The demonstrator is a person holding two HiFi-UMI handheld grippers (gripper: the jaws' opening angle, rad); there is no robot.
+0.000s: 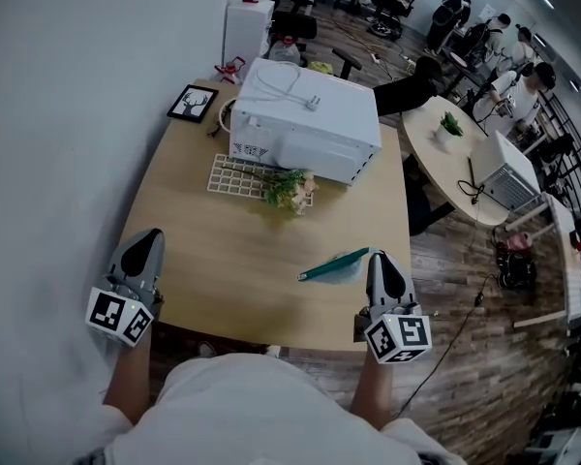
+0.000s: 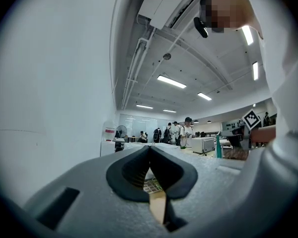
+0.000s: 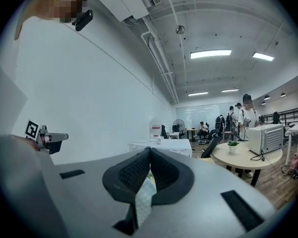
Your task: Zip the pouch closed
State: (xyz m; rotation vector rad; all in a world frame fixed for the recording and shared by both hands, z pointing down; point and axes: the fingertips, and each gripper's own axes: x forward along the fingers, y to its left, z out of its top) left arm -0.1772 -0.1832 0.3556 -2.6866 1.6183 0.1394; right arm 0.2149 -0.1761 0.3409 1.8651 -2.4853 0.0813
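Currently both grippers are held level over the near edge of the wooden table (image 1: pixel 223 250). Left gripper (image 1: pixel 152 234): jaws clenched together, nothing between them, well apart from the pouch. Right gripper (image 1: pixel 380 257): jaws likewise closed and empty, tip just beside the pouch's right end. The teal pouch (image 1: pixel 334 264) lies flat on the table, near its front right corner.
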